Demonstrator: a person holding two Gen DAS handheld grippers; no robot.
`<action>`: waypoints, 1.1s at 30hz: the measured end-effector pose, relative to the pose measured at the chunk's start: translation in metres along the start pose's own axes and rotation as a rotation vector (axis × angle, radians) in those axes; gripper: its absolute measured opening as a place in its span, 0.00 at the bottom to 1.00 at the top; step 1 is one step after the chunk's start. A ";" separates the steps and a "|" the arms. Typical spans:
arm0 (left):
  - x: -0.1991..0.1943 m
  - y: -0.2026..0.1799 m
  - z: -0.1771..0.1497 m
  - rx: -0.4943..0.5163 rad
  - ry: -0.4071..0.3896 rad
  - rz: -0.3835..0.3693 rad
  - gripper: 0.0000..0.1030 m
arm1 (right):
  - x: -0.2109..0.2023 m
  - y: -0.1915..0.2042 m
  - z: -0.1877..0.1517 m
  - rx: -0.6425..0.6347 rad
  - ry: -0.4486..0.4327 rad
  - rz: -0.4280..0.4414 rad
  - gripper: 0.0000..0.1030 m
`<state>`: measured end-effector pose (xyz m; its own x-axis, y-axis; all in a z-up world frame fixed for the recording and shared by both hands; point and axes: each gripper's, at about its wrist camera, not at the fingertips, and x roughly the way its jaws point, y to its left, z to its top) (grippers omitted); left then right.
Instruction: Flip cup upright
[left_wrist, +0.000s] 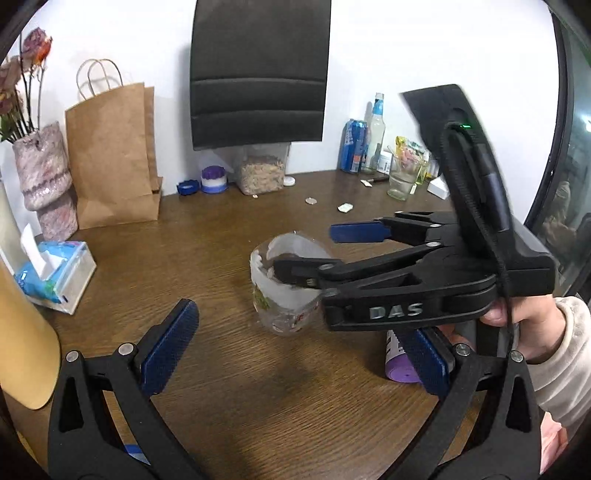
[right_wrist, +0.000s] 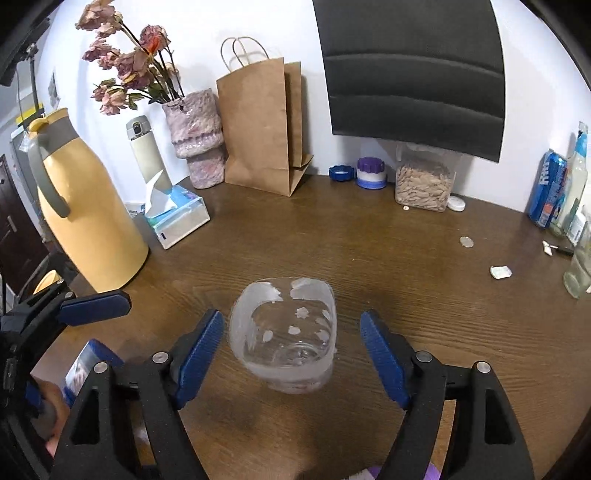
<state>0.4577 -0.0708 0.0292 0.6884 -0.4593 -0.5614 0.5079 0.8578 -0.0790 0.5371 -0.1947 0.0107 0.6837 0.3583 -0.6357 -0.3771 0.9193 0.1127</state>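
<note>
Spanning both views, the brown wooden table (right_wrist: 369, 258) carries everything, with a black panel (right_wrist: 410, 74) on the white wall behind it. Next in size: a yellow thermos jug (right_wrist: 88, 206) at the left edge, a brown paper bag (right_wrist: 258, 129) against the wall, and a pink vase (right_wrist: 195, 136) of dried flowers beside the bag. A tissue box (right_wrist: 177, 218) lies in front of the vase; a clear jar of seeds (right_wrist: 423, 184) stands under the panel. The cup (right_wrist: 284, 336), clear glass with white printed patches, stands upright on the table, mouth up, near the front centre. Right gripper (right_wrist: 291, 350): blue pads spread apart, one on each side of the cup, neither touching the glass in the right wrist view. In the left wrist view the same gripper (left_wrist: 306, 254) reaches in from the right, one finger crossing in front of the cup (left_wrist: 284, 291). Left gripper (left_wrist: 295, 347): fingers wide apart, empty, near the cup, not touching it. A purple cylinder (left_wrist: 400, 363) lies behind its right pad.
</note>
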 end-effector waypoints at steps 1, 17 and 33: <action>-0.004 0.001 0.001 -0.001 -0.007 0.011 1.00 | -0.008 0.000 0.000 0.002 -0.010 -0.003 0.79; -0.105 0.011 -0.056 -0.106 -0.095 0.394 1.00 | -0.119 -0.035 -0.085 0.106 -0.013 -0.124 0.79; -0.193 -0.042 -0.126 -0.195 -0.253 0.480 1.00 | -0.212 0.021 -0.167 0.083 -0.193 -0.135 0.79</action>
<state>0.2379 0.0106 0.0366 0.9327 -0.0285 -0.3595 0.0198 0.9994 -0.0278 0.2798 -0.2783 0.0207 0.8340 0.2488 -0.4925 -0.2271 0.9682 0.1045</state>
